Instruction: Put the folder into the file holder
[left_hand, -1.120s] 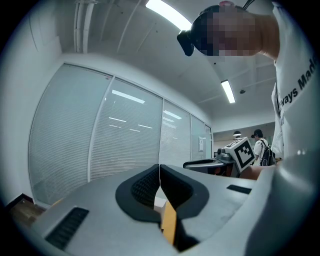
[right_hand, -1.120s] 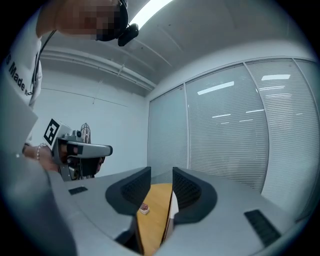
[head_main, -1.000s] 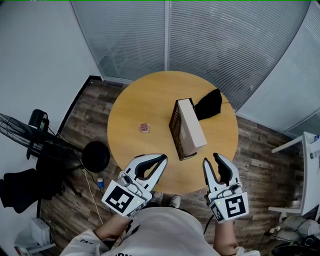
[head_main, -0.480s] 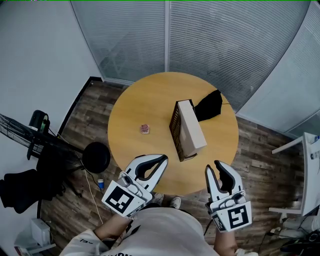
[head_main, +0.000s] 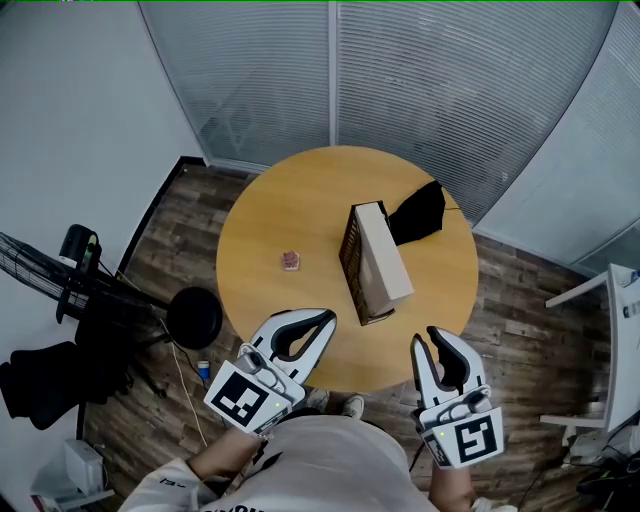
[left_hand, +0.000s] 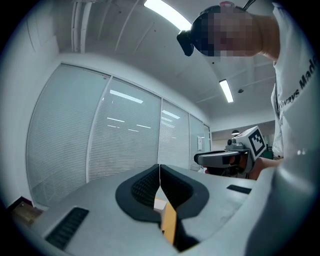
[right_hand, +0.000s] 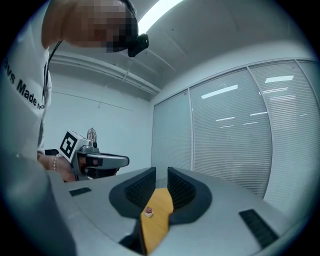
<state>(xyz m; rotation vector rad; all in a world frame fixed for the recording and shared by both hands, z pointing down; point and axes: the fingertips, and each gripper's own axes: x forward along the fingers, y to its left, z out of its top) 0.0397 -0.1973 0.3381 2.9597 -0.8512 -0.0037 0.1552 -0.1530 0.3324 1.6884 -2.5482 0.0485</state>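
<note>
My left gripper is closed and empty, and my right gripper has just been closing to a slit on nothing. The pale folder rests against the mesh file holder ahead. Its long axis points back between both grippers, about equally near.

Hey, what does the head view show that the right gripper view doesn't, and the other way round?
Only the head view: the file holder with the pale folder in it, a black item beside it, the wooden floor and a black stool.
Only the right gripper view: a ceiling light, and a close look at the right gripper, whose jaws have just closed with nothing between them.
Both: the round table, the small pink object on it, the left gripper and the blinds.
</note>
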